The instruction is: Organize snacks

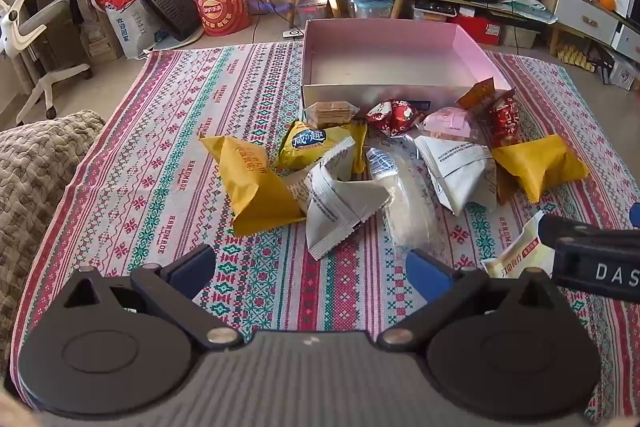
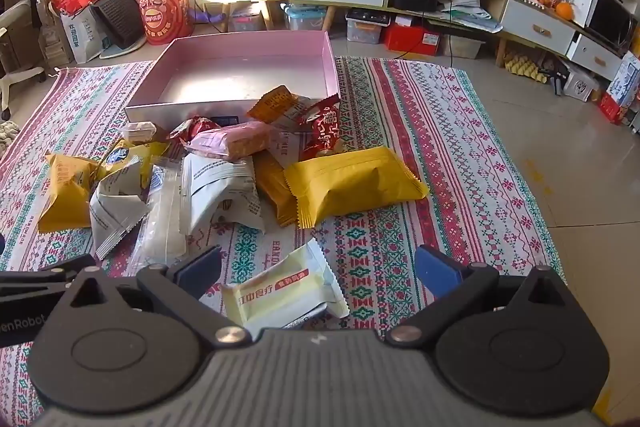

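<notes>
We hold both claws w/ jaws apart, nothing clamped. Right gripper (image 2: 318, 275): cream snack packet (image 2: 280, 293) lies between its fingers on the patterned cloth (image 2: 420, 187). Left gripper (image 1: 312, 267): snack pile (image 1: 348, 187) just ahead, pink box (image 1: 384, 59) beyond the pile, touching it.

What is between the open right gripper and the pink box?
In the right wrist view, a pale yellow packet lies right between the right gripper fingers, then patterned cloth, then the snack pile against the pink box.
</notes>
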`<state>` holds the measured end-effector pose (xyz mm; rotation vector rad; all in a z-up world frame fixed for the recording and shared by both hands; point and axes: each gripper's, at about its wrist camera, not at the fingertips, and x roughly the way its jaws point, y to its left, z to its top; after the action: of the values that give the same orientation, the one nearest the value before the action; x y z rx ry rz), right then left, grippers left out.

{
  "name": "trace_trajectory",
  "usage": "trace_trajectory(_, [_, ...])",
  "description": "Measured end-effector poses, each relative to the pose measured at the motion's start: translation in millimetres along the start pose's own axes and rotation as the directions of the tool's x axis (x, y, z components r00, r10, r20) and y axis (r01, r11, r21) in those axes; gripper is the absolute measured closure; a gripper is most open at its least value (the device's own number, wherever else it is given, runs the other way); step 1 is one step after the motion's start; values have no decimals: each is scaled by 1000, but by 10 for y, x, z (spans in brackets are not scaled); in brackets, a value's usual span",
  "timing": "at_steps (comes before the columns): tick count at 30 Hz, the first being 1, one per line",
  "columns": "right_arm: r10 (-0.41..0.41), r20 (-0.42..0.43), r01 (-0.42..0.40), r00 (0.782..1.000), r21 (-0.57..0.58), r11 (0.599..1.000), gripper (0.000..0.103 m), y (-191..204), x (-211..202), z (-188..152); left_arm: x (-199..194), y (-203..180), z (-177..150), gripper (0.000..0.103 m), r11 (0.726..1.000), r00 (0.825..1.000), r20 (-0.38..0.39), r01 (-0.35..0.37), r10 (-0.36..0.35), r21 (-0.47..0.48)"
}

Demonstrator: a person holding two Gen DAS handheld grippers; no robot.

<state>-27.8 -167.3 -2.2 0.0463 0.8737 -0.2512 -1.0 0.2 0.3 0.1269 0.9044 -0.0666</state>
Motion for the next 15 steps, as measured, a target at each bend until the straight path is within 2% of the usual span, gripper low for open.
trace_trajectory(8, [-15,22,16,1000,-12,1000,0,10,-22,12,5,0,-5,0,1000,1000,-10,-2,2,6])
trace_trajectory(9, [19,8,-19,1000,8,1000,0,-78,1,24,5,-2,-7,0,1000,1000,-10,-2,2,6])
trace_trajectory(15, [14,10,-14,1000,0,1000,0,8,-36,33,1,-5,-6,0,1000,1000,-11,-1,1,4])
